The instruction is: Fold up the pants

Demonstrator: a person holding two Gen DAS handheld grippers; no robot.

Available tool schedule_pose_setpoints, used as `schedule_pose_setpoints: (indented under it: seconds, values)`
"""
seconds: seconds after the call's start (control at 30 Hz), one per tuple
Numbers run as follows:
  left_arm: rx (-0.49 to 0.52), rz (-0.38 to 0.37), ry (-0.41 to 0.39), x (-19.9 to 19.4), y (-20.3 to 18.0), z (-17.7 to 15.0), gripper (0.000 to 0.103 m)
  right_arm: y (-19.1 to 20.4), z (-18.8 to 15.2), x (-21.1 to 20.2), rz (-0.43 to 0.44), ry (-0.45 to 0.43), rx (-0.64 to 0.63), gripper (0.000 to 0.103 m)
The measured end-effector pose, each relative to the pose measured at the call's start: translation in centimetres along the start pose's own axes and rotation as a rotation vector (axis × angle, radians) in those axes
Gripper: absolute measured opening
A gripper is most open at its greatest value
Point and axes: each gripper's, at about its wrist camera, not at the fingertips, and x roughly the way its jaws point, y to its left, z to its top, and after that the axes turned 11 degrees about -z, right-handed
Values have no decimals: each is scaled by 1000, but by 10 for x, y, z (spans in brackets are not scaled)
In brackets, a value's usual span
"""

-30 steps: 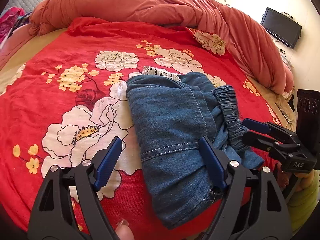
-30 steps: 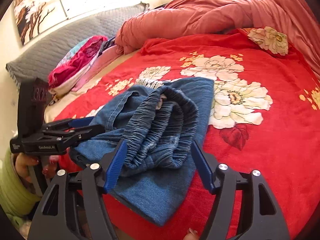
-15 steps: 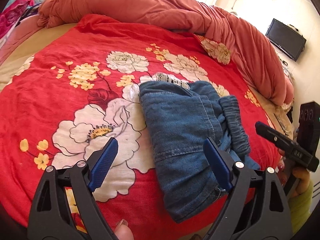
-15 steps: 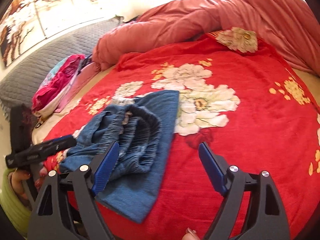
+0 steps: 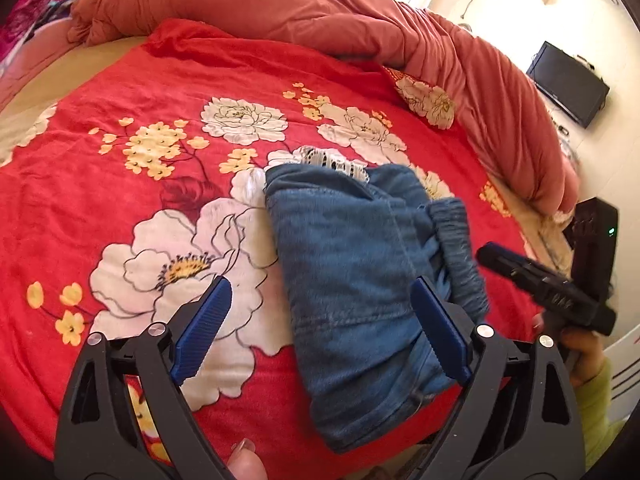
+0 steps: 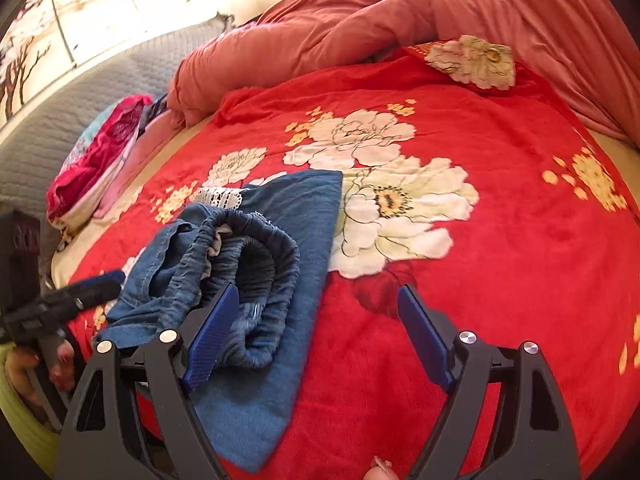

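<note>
No legible writing appeared on either tool. The left gripper [image 5: 320, 328] had just been widening; its jaws stood apart over the blanket [image 5: 120, 208], empty, with the folded pants [image 5: 352, 264] just right of centre. The right gripper [image 6: 316, 332] also gaped, empty, with the pants beside its left finger. Only the left view showed the wall screen [image 5: 568, 84]; only the right showed the grey headboard [image 6: 80, 100].

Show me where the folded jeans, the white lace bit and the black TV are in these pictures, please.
folded jeans [image 5: 344, 264]: left wrist view, on the flat top layer of denim.
white lace bit [image 5: 336, 162]: left wrist view, on the lace trim peeking out at the far end.
black TV [image 5: 568, 84]: left wrist view, on its dark screen.
</note>
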Motion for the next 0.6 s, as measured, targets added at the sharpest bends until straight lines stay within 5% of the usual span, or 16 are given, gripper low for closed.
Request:
schedule_pose_setpoints:
  seconds: [0.27,0.6]
  values:
    - [16,40,102,30,-2,-2,84,-8,15,36,145,97,16,80]
    - [19,-6,170,57,-5,7,84,-7,30,63,293,134,26,75]
